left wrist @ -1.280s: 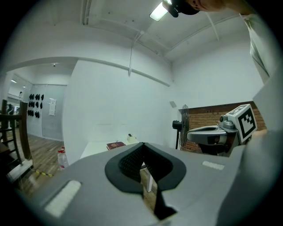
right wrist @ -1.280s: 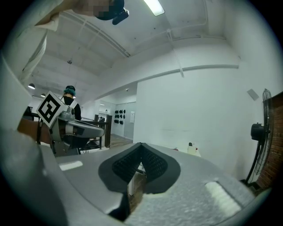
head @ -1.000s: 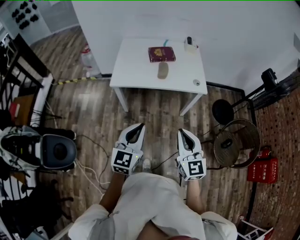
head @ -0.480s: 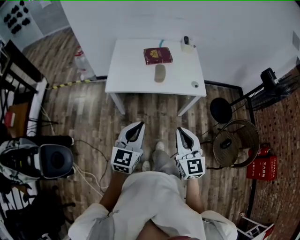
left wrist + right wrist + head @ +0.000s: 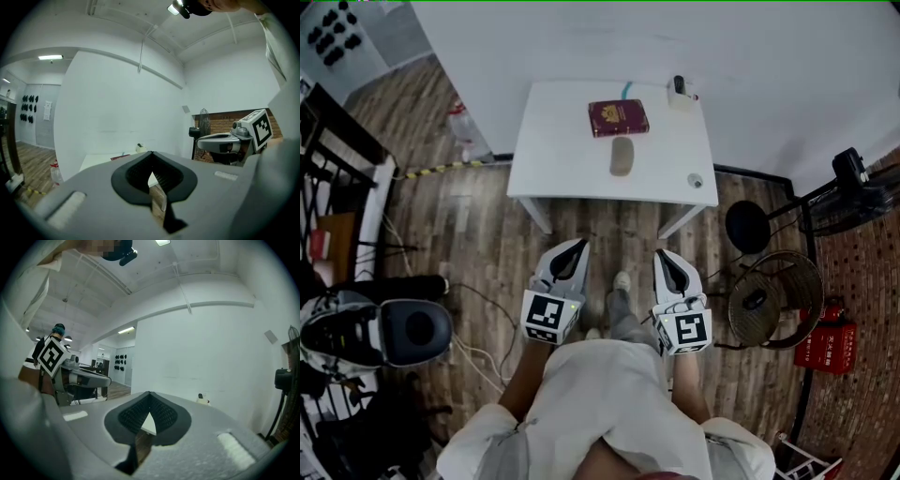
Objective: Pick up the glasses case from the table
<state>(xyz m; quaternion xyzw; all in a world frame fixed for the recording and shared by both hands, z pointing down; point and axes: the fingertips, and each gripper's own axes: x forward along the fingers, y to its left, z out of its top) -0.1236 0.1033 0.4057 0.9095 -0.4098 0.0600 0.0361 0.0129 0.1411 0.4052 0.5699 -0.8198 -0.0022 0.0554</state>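
**Approach noted:** the white table (image 5: 562, 141) is seen nearer in the head view than a second ago, while the grippers are kept side by side as before.

The glasses case (image 5: 622, 157) is found lying mid-table, just in front of a red booklet (image 5: 618, 118) (a narrow gap is seen between them). The left gripper (image 5: 577, 246) and right gripper (image 5: 661, 255) are held over the wooden floor (image 5: 478, 216), well apart from the case. Both pairs of jaws are pressed together, and nothing is pinched.
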